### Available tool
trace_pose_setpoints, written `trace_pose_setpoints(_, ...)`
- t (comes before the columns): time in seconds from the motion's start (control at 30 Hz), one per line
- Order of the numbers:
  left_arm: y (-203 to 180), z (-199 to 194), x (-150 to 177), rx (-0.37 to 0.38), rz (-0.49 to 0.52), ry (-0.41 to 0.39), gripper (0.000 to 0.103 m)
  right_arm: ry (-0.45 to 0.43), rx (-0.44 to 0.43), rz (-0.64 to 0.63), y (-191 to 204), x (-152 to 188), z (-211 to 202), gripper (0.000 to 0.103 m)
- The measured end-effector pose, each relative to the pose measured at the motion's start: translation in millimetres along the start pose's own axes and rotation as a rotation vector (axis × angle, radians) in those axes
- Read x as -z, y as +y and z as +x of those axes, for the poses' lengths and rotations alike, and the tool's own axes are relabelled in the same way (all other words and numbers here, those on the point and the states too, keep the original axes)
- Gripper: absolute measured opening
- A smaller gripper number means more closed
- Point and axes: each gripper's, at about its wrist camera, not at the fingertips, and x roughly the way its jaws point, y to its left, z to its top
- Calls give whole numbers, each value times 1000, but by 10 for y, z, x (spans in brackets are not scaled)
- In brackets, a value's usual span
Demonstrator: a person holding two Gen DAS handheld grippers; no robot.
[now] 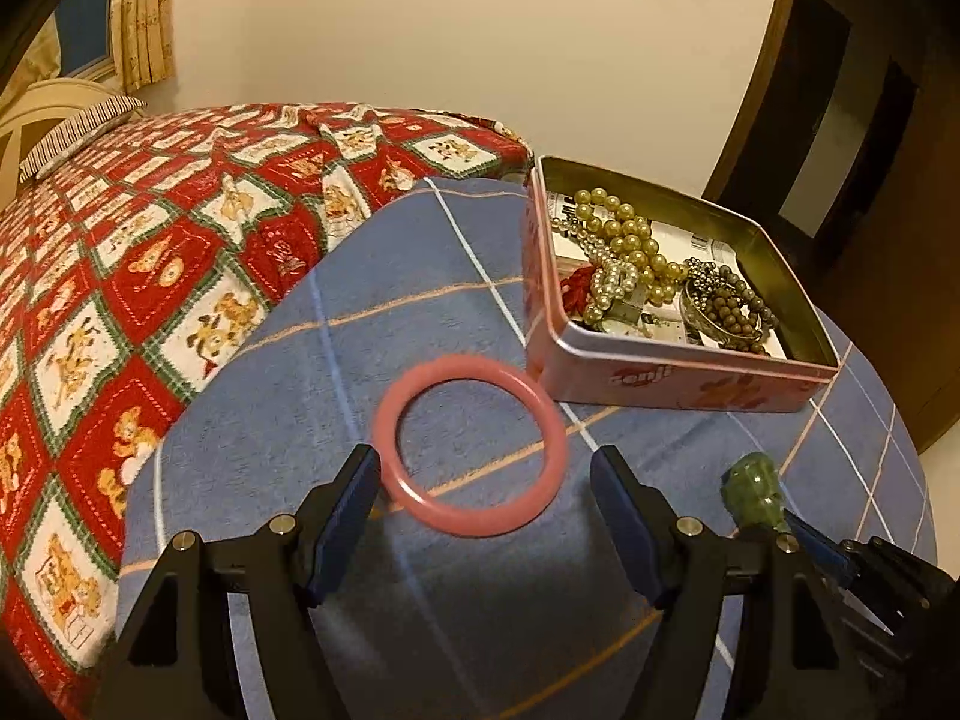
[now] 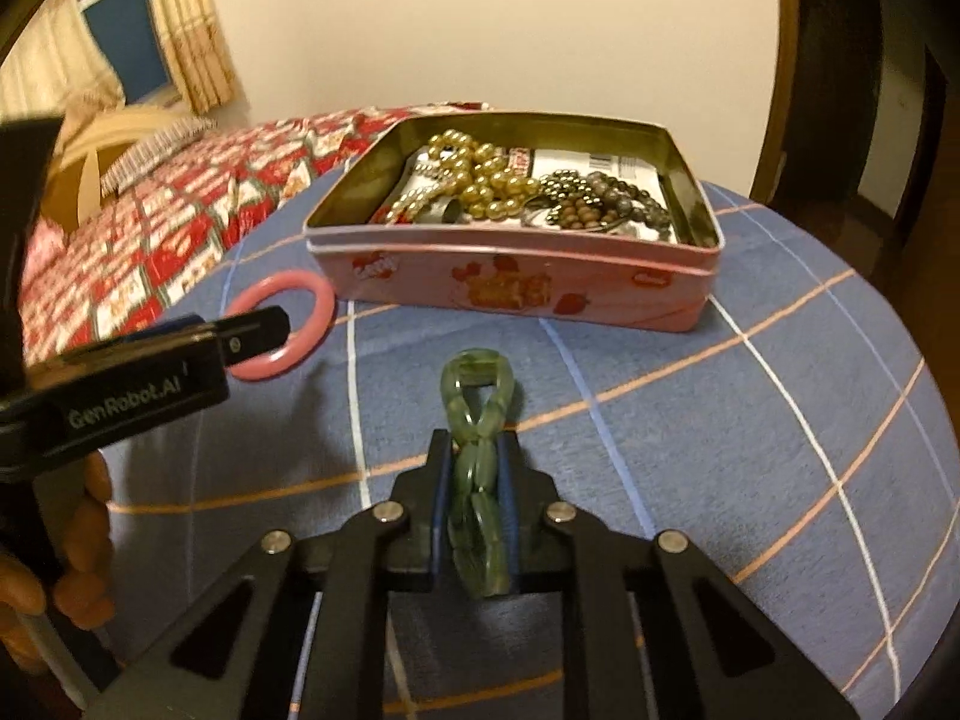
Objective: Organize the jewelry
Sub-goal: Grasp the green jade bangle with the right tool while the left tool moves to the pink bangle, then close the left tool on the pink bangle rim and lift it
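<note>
A pink bangle [image 1: 471, 445] lies flat on the blue checked tablecloth [image 1: 372, 330], just ahead of my left gripper [image 1: 486, 480], which is open with a finger on either side of the bangle's near edge. The bangle also shows in the right wrist view [image 2: 282, 324], partly behind the left gripper's finger. My right gripper [image 2: 477, 450] is shut on a green stone bracelet [image 2: 477, 420], held above the cloth; it shows in the left view [image 1: 753, 489] too. An open pink tin [image 1: 660, 372] holds pearl and bead necklaces [image 1: 624, 252]; in the right view the tin [image 2: 516, 282] stands ahead.
The round table's edge curves away on the right [image 2: 900, 420]. A bed with a red patterned cover [image 1: 150, 252] lies to the left. A dark wooden door frame [image 1: 840, 150] stands behind the tin. My hand [image 2: 78, 540] holds the left gripper.
</note>
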Motion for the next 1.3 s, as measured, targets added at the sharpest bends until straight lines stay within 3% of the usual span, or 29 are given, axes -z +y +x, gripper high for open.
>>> trace_pose_setpoints(0.2, -77, 99, -73, -29, 12, -14, 73, -58, -10, 38, -58, -25, -83, 18)
trace_pose_setpoints(0.43, -102, 149, -31, -80, 62, -50, 72, -39, -21, 57, -105, -35, -24, 18)
trace_pose_setpoints(0.67, -10, 188, -48, -86, 19, -35, 72, -37, -31, 56, -110, -40, -18, 18)
trace_pose_setpoints(0.7, -5, 183, -46, -88, 15, -38, 68, -38, -31, 55, -108, -39, -20, 18)
trace_pose_setpoints(0.77, 8, 187, -45, -127, 17, -34, 49, -38, -32, 54, -107, -39, -22, 18)
trace_pose_setpoints(0.8, 27, 223, -42, -137, 19, -11, 30, -38, -32, 54, -106, -39, -23, 18)
trace_pose_setpoints(0.83, 50, 219, -46, -126, 11, -15, 24, -38, -32, 55, -105, -40, -23, 18)
trace_pose_setpoints(1.07, 6, 239, -33, -161, 43, -11, 22, -36, -31, 55, -100, -40, -25, 18)
trace_pose_setpoints(1.3, 25, 228, -33, -148, 35, -12, 19, -41, -19, 56, -96, -39, -30, 18)
